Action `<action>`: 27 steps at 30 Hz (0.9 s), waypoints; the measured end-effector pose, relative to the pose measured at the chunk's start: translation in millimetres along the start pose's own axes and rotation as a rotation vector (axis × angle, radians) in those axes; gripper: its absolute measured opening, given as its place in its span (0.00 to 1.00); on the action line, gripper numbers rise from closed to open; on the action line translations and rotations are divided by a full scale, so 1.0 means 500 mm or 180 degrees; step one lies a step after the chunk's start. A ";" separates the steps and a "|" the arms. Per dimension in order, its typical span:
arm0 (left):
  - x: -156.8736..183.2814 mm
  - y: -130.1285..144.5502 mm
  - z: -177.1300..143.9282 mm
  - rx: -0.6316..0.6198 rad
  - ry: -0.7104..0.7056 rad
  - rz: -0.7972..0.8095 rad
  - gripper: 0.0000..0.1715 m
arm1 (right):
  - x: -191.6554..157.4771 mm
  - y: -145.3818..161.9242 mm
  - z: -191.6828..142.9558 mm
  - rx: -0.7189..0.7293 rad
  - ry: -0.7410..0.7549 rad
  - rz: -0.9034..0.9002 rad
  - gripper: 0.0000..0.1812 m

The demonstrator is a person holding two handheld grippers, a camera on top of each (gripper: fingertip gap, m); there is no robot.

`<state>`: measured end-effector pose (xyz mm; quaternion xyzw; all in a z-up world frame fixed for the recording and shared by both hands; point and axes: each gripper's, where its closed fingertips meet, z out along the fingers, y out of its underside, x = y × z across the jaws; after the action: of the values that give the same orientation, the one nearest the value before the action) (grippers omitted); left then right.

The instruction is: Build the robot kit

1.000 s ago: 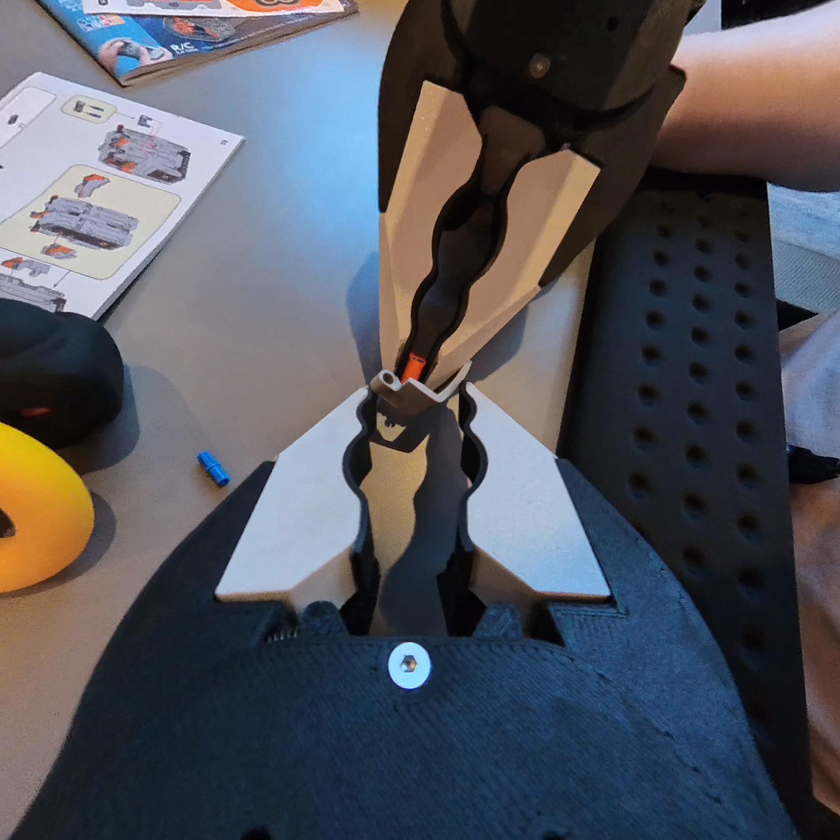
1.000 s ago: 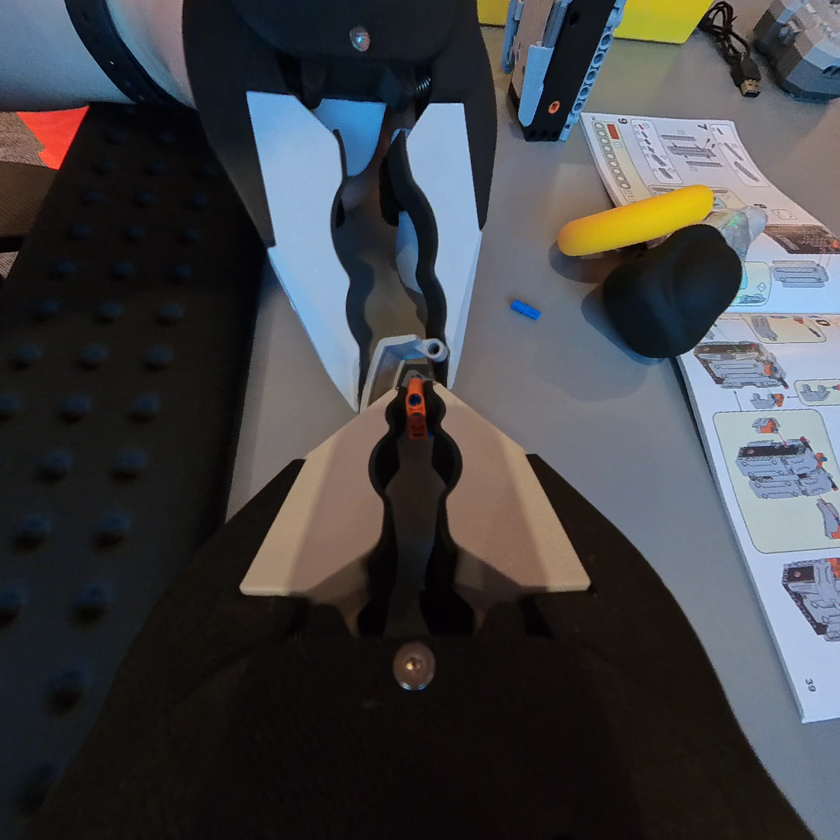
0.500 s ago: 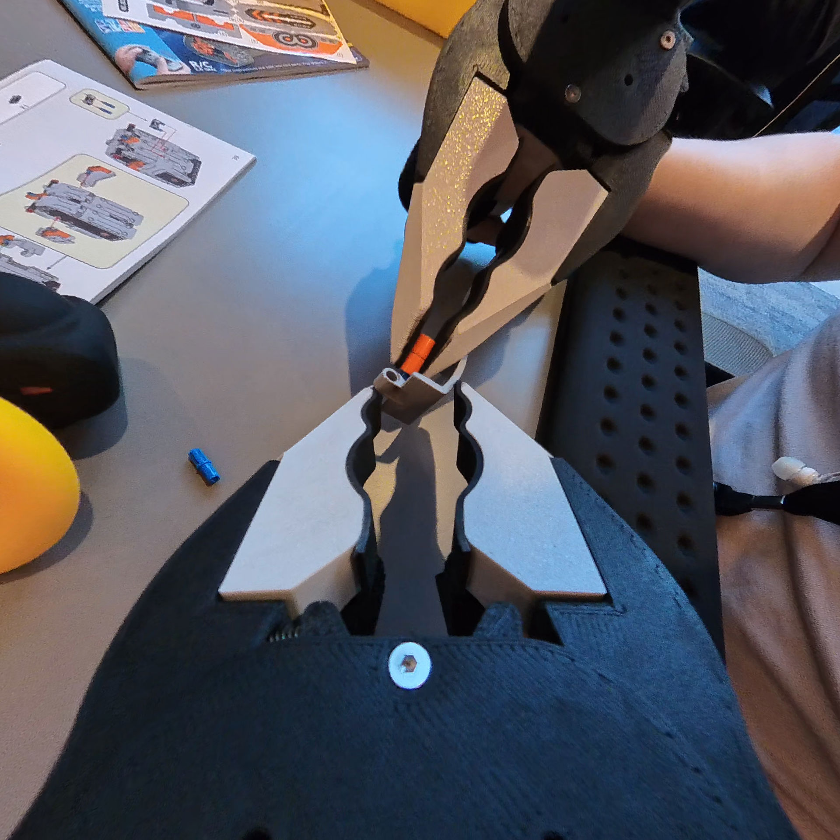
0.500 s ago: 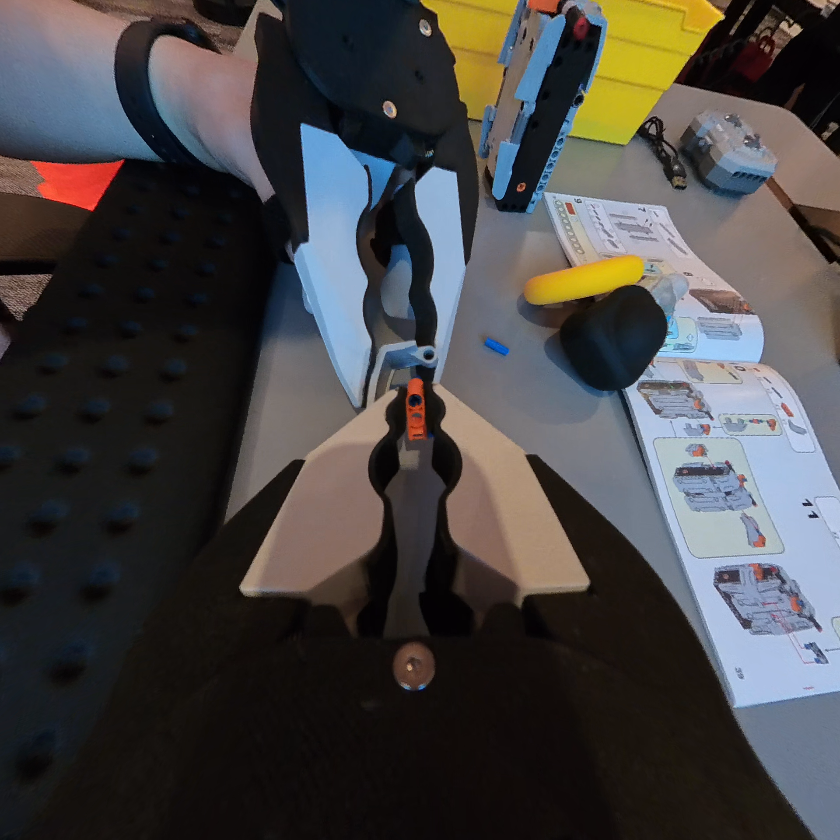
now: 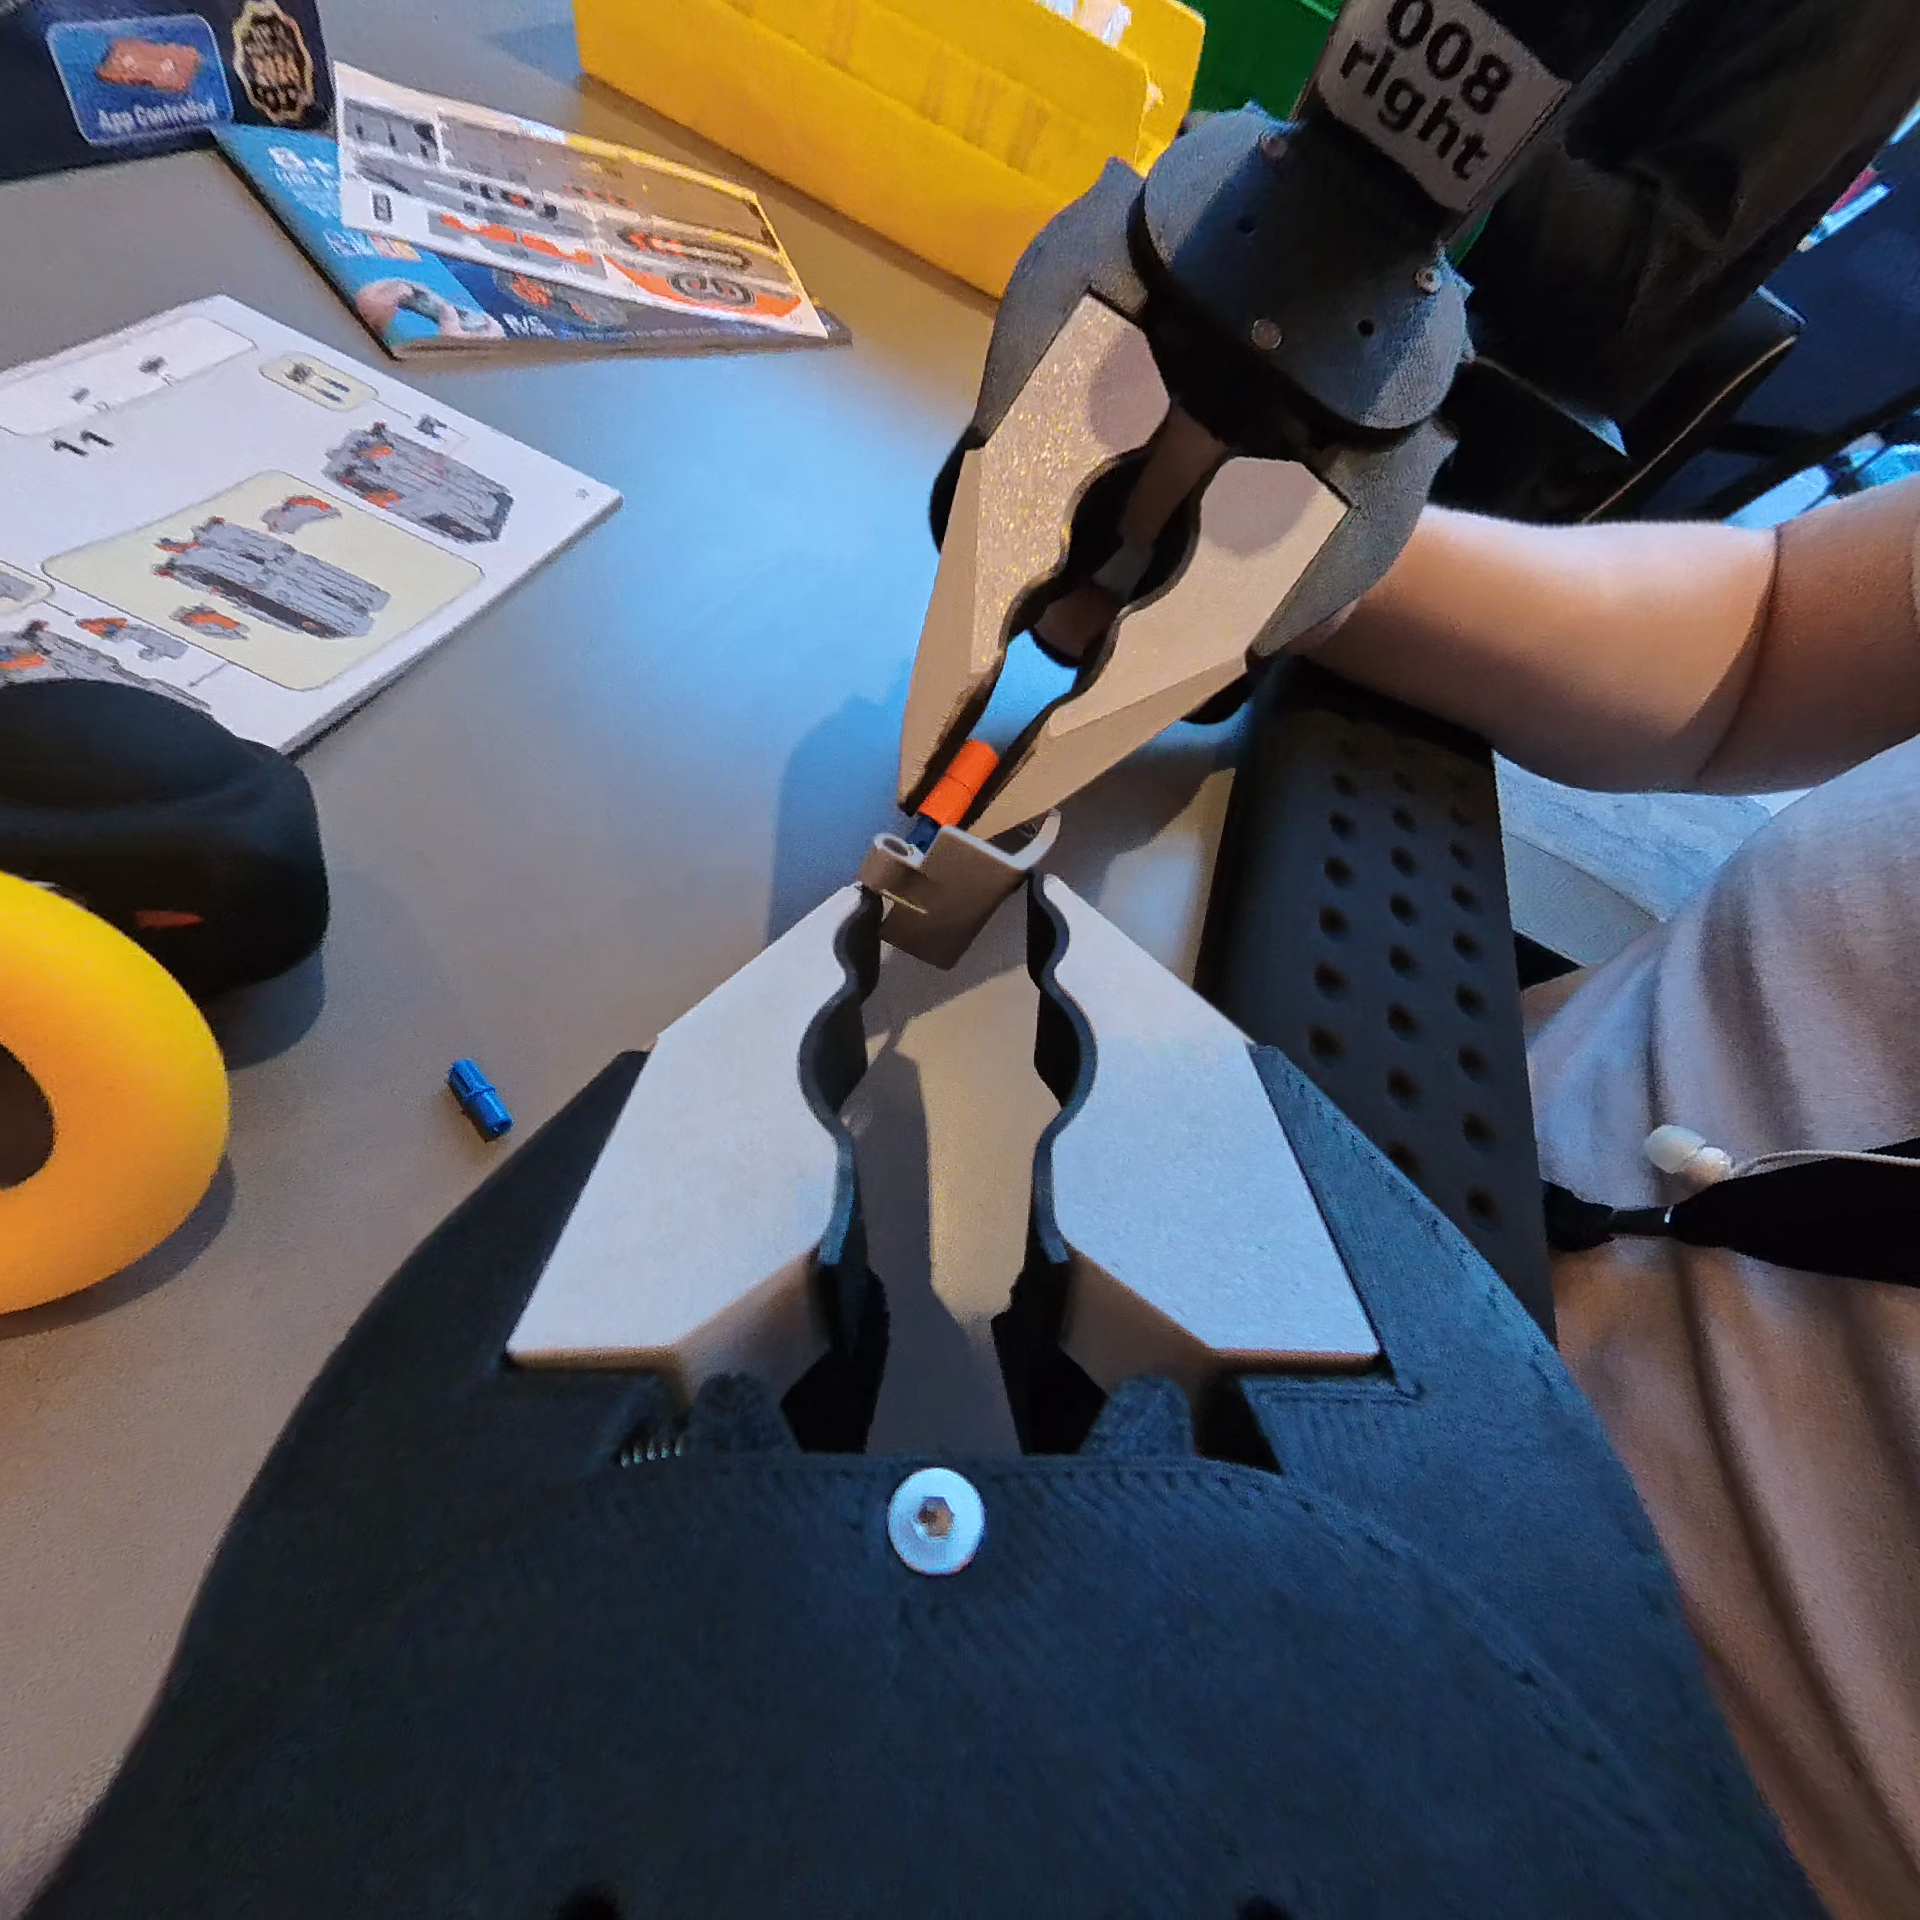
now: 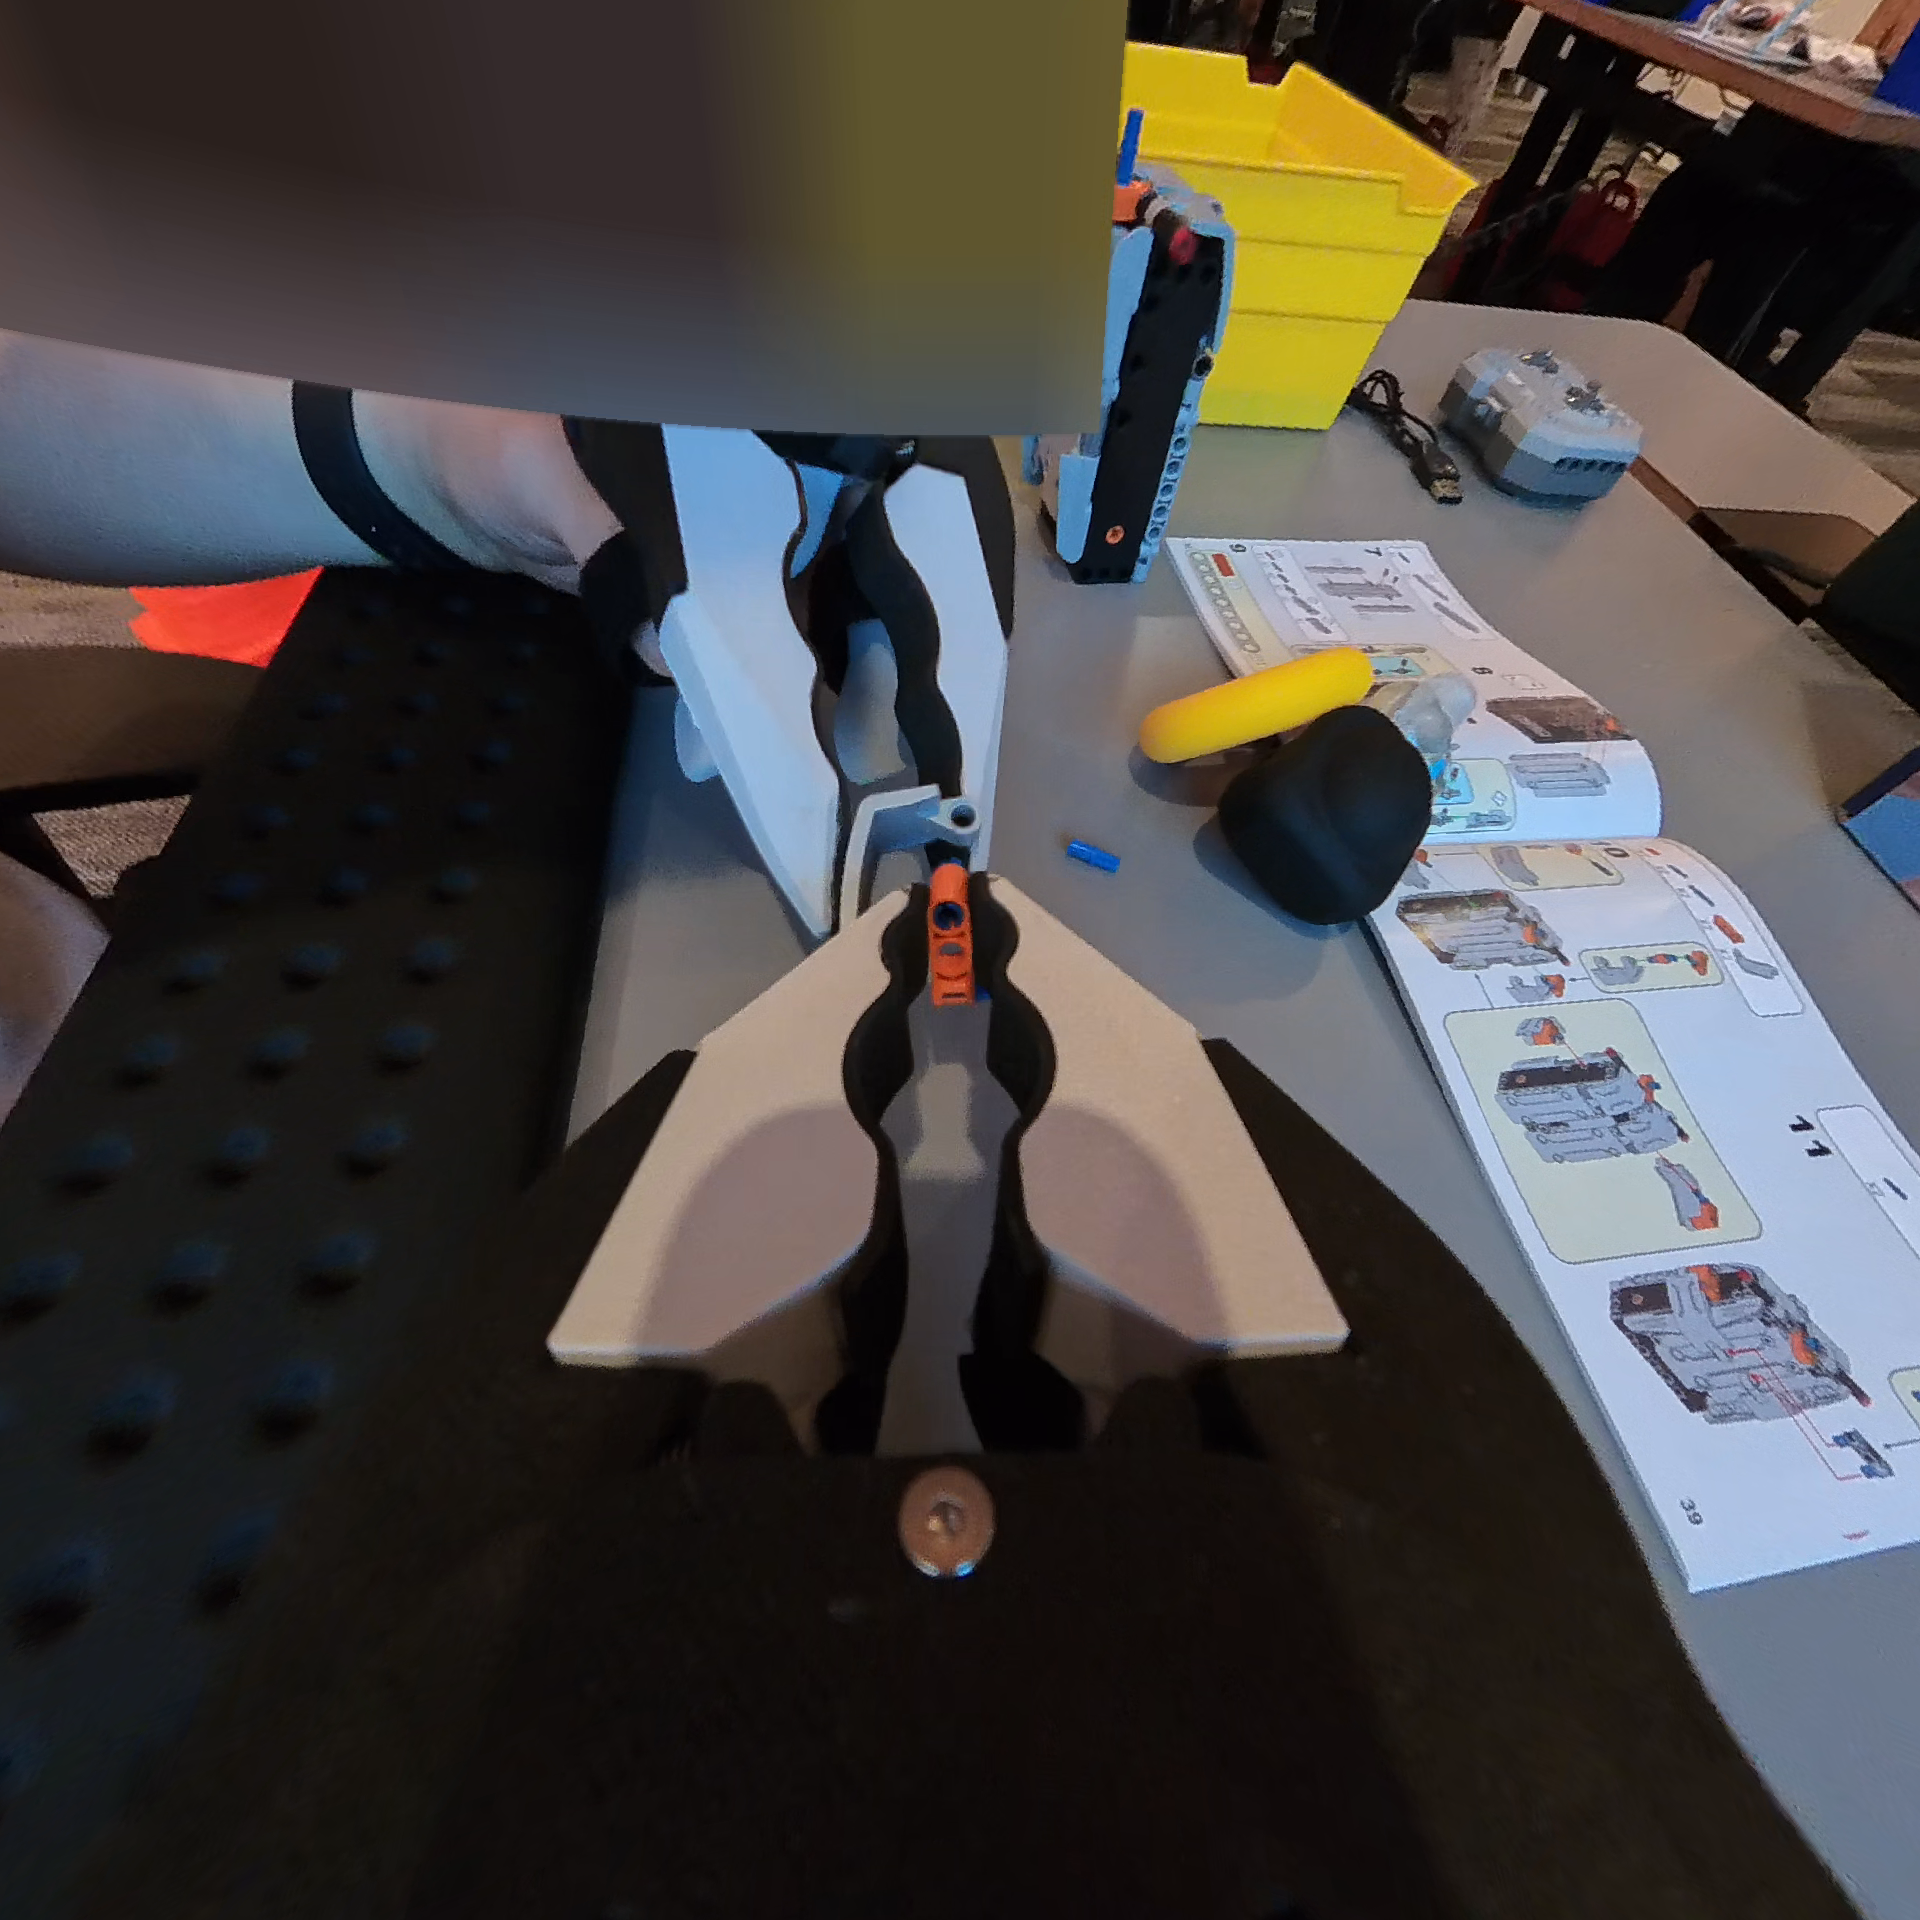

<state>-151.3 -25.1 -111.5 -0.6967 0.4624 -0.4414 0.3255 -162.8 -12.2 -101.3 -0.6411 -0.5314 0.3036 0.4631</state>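
Note:
My left gripper (image 5: pixel 951 899) is shut on a small grey curved panel piece (image 5: pixel 940 883) and holds it above the grey table. My right gripper (image 6: pixel 951 914) is shut on a small orange connector (image 6: pixel 950 935) with a blue pin in it. The two grippers meet tip to tip. The orange connector (image 5: pixel 958 779) touches the round end of the grey piece (image 6: pixel 940 821), where the blue pin sits at its hole. The right gripper (image 5: pixel 961 805) comes down from the upper right in the left wrist view. The left gripper (image 6: pixel 914 852) stands ahead in the right wrist view.
A loose blue pin (image 5: pixel 478 1098) lies on the table (image 5: pixel 665 644). A black rounded object (image 6: pixel 1325 810), a yellow ring (image 5: pixel 94 1091), open instruction booklets (image 6: pixel 1621 1143), a yellow bin (image 6: pixel 1299 260), a tall black-and-grey block model (image 6: pixel 1143 395) and a grey battery box (image 6: pixel 1538 421) stand around. A black perforated chair back (image 5: pixel 1371 935) lies beside the table edge. Both grippers' tips are close together, under 4 cm apart. Left tips and right tips are each some 20 cm from the tall black-and-grey block model (image 6: pixel 1143 395).
Both grippers have tilted and lifted together, so more of the table's far side shows. The orange connector has stayed against the grey piece's round end. Both grips are unchanged.

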 end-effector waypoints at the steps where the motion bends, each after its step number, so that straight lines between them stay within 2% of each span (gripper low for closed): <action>1: 0.002 -0.004 -0.001 0.0038 -0.0004 0.0039 0.15 | 0.002 -0.003 -0.002 0.0027 -0.0001 0.0033 0.03; 14: 0.017 -0.021 0.000 0.0158 -0.0045 0.0246 0.11 | 0.001 -0.045 -0.028 0.0188 0.0050 -0.0152 0.03; 22: 0.034 -0.025 -0.002 0.0220 0.0110 0.0334 0.09 | -0.017 -0.045 -0.031 -0.0081 -0.0209 -0.0344 0.03; 27: 0.047 -0.031 -0.009 0.0300 0.0281 0.0339 0.09 | -0.012 -0.066 -0.043 -0.0459 -0.0564 -0.0504 0.04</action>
<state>-145.3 -41.7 -88.9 -0.6348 0.4915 -0.4750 0.3603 -158.4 -23.9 -63.4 -0.5994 -0.6396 0.2826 0.3896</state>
